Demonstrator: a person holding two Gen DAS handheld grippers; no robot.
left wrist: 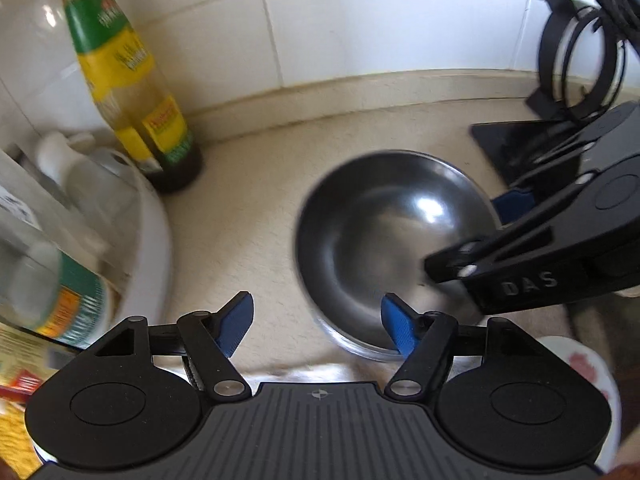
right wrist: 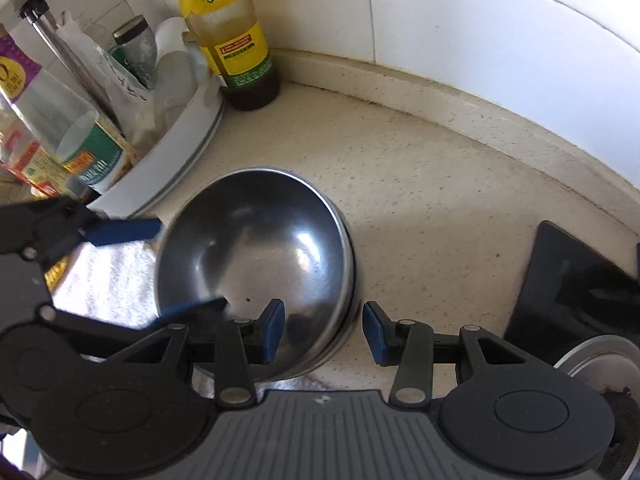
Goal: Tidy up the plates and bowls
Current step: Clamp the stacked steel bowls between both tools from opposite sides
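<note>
A shiny steel bowl (left wrist: 376,232) (right wrist: 256,248) stands upright on the beige counter; a second steel rim shows just under it. My left gripper (left wrist: 318,326) (right wrist: 190,264) is open at the bowl's near-left edge. One of its blue fingers is over the inside of the bowl and the other is outside, over the counter. My right gripper (right wrist: 324,332) (left wrist: 476,236) is open too and straddles the opposite rim, one finger inside the bowl and one outside. Neither gripper grips anything.
A yellow-labelled sauce bottle (left wrist: 132,80) (right wrist: 232,36) stands by the tiled wall. A white tray (right wrist: 172,160) of bottles and jars sits to the left. A black rack (left wrist: 568,64) and black mat (right wrist: 572,284) lie to the right. A white towel (right wrist: 108,276) lies beside the bowl.
</note>
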